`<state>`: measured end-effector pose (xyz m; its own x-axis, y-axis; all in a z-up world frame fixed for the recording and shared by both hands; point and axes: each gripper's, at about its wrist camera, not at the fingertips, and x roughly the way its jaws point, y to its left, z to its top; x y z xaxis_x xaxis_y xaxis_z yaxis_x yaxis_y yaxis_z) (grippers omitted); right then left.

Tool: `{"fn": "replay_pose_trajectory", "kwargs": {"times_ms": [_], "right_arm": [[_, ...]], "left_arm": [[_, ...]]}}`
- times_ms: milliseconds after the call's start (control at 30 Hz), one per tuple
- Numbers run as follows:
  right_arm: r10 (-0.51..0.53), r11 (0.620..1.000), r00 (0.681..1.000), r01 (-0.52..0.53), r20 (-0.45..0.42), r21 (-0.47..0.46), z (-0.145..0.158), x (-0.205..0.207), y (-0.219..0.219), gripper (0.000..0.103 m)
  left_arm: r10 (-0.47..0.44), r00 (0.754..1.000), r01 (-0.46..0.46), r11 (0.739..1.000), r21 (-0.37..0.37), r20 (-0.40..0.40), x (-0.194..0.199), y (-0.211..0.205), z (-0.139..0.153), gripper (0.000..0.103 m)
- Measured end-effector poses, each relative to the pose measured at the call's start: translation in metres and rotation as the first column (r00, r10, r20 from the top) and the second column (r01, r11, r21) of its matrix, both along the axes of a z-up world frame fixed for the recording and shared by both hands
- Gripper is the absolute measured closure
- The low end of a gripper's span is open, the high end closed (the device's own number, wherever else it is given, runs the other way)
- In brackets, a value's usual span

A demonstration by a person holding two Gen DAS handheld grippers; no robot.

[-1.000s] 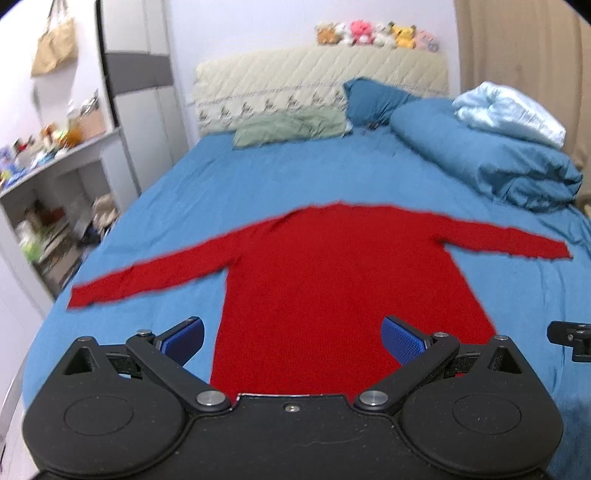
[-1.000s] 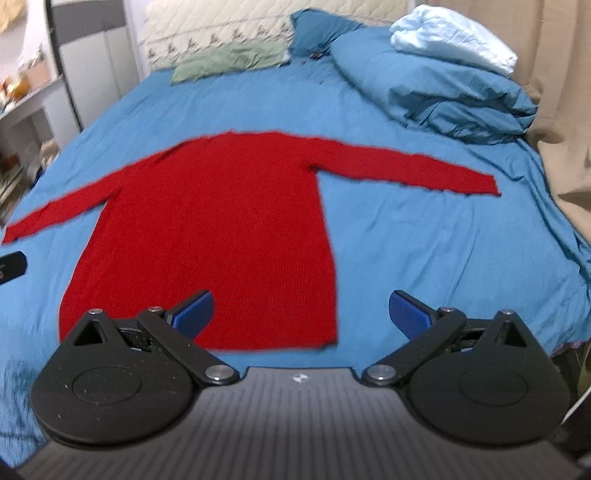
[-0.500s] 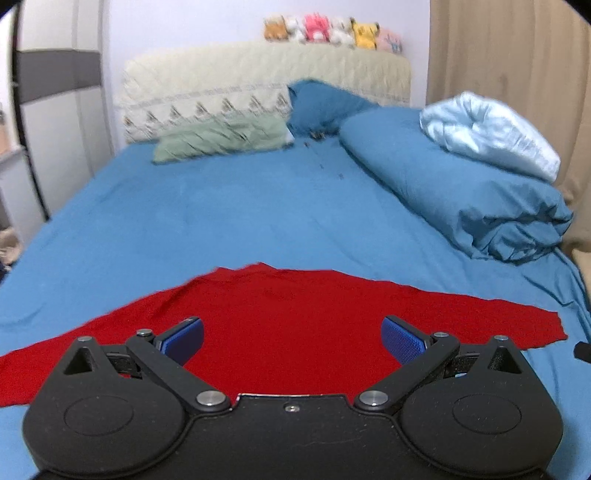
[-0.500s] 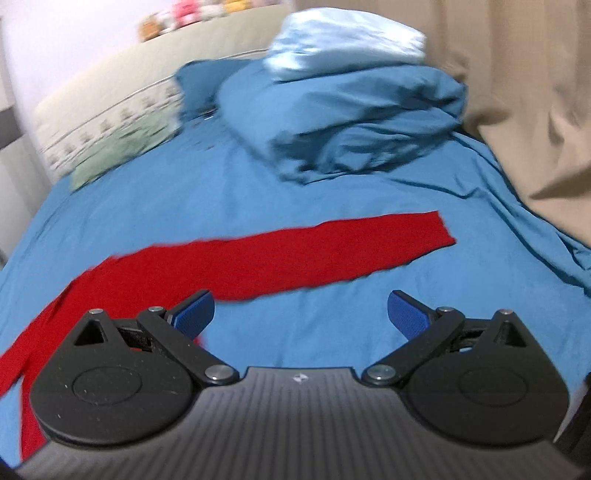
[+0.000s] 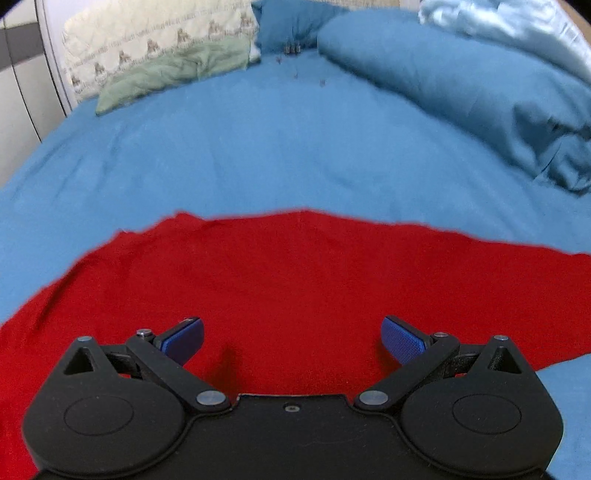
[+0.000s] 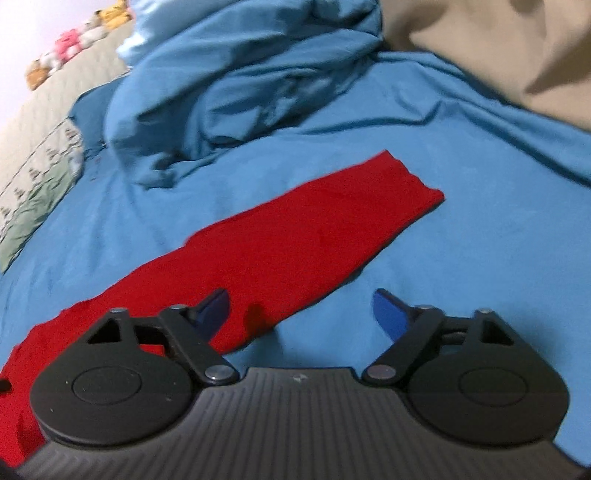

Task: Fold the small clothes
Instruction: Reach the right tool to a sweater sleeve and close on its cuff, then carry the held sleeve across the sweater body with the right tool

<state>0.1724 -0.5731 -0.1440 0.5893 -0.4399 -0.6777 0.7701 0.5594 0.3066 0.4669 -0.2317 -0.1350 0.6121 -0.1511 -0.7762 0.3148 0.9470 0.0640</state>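
Your left gripper (image 5: 291, 338) hangs low over the red garment (image 5: 295, 280), its blue-padded fingers (image 5: 400, 339) spread wide with nothing between them. The garment lies flat on the blue bed sheet (image 5: 258, 147), running out of view past the gripper on both sides. Beyond the garment, a green pillow (image 5: 173, 74) rests against the quilted headboard (image 5: 147, 33), and to the garment's far right a blue duvet (image 5: 461, 85) is bunched up.

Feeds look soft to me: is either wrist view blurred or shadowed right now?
Left wrist view: pillows and duvet smeared, red sweater edge soft. Right wrist view: blurrier overall; sleeve readable, small shadows under the open right gripper.
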Motion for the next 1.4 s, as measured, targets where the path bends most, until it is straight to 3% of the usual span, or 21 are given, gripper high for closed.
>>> {"fn": "replay_pose_trajectory", "kwargs": {"times_ms": [133, 200, 267, 367, 567, 733, 833, 900, 967, 1067, 1133, 1267, 1333, 1400], "right_arm": [[-0.043, 0.997, 0.999, 0.043, 0.001, -0.058, -0.012, 0.014, -0.011, 0.031], [-0.07, 0.994, 0.998, 0.069, 0.0, -0.086, -0.014, 0.019, -0.014, 0.042], [-0.081, 0.991, 0.997, 0.079, -0.014, -0.109, -0.014, 0.024, -0.018, 0.065], [-0.103, 0.989, 0.994, 0.1, -0.024, -0.108, -0.012, 0.028, -0.023, 0.079], [-0.06, 0.994, 0.998, 0.061, 0.016, -0.096, 0.007, 0.037, -0.021, 0.083], [0.066, 0.994, 0.987, -0.052, 0.145, -0.1, 0.058, 0.062, 0.008, 0.083], [0.207, 0.976, 0.948, -0.182, 0.241, -0.123, 0.097, 0.093, 0.046, 0.083], [0.325, 0.945, 0.898, -0.293, 0.296, -0.147, 0.119, 0.12, 0.083, 0.083], [0.452, 0.892, 0.825, -0.42, 0.338, -0.169, 0.132, 0.148, 0.129, 0.083], [0.611, 0.787, 0.709, -0.594, 0.352, -0.169, 0.123, 0.187, 0.199, 0.083], [0.679, 0.72, 0.657, -0.683, 0.327, -0.121, 0.094, 0.212, 0.243, 0.083], [0.747, 0.646, 0.635, -0.764, 0.198, 0.011, 0.015, 0.243, 0.307, 0.083], [0.763, 0.634, 0.63, -0.773, 0.142, 0.021, -0.013, 0.243, 0.328, 0.083], [0.761, 0.637, 0.633, -0.771, 0.14, 0.024, -0.027, 0.237, 0.334, 0.083]], "left_arm": [[0.029, 0.995, -0.029, 1.0, 0.0, -0.097, 0.019, 0.003, -0.033, 0.0], [0.016, 0.996, -0.016, 1.0, -0.004, -0.083, 0.021, -0.001, -0.037, 0.0], [0.011, 0.997, -0.011, 1.0, -0.005, -0.081, 0.022, 0.0, -0.037, 0.0], [0.013, 0.993, -0.015, 1.0, -0.017, -0.118, 0.027, 0.004, -0.038, 0.0], [-0.019, 0.982, 0.006, 0.998, -0.069, -0.186, 0.035, 0.014, -0.027, 0.0], [0.024, 0.994, -0.037, 0.993, -0.116, -0.111, 0.03, 0.054, 0.002, 0.0], [0.046, 0.996, -0.055, 0.99, -0.129, -0.076, 0.029, 0.086, 0.021, 0.0], [0.07, 0.996, -0.076, 0.987, -0.14, -0.049, 0.025, 0.111, 0.03, 0.0], [0.102, 0.995, -0.103, 0.983, -0.153, -0.014, 0.018, 0.141, 0.037, 0.0], [0.166, 0.986, -0.163, 0.975, -0.148, 0.009, 0.018, 0.182, 0.042, 0.0], [0.208, 0.978, -0.205, 0.967, -0.153, 0.002, 0.012, 0.209, 0.036, 0.0], [0.246, 0.968, -0.249, 0.955, -0.162, -0.039, -0.001, 0.252, 0.023, 0.0], [0.251, 0.967, -0.255, 0.955, -0.148, -0.045, -0.006, 0.262, 0.02, 0.0], [0.24, 0.97, -0.243, 0.96, -0.142, -0.037, -0.008, 0.265, 0.017, 0.0]]}}
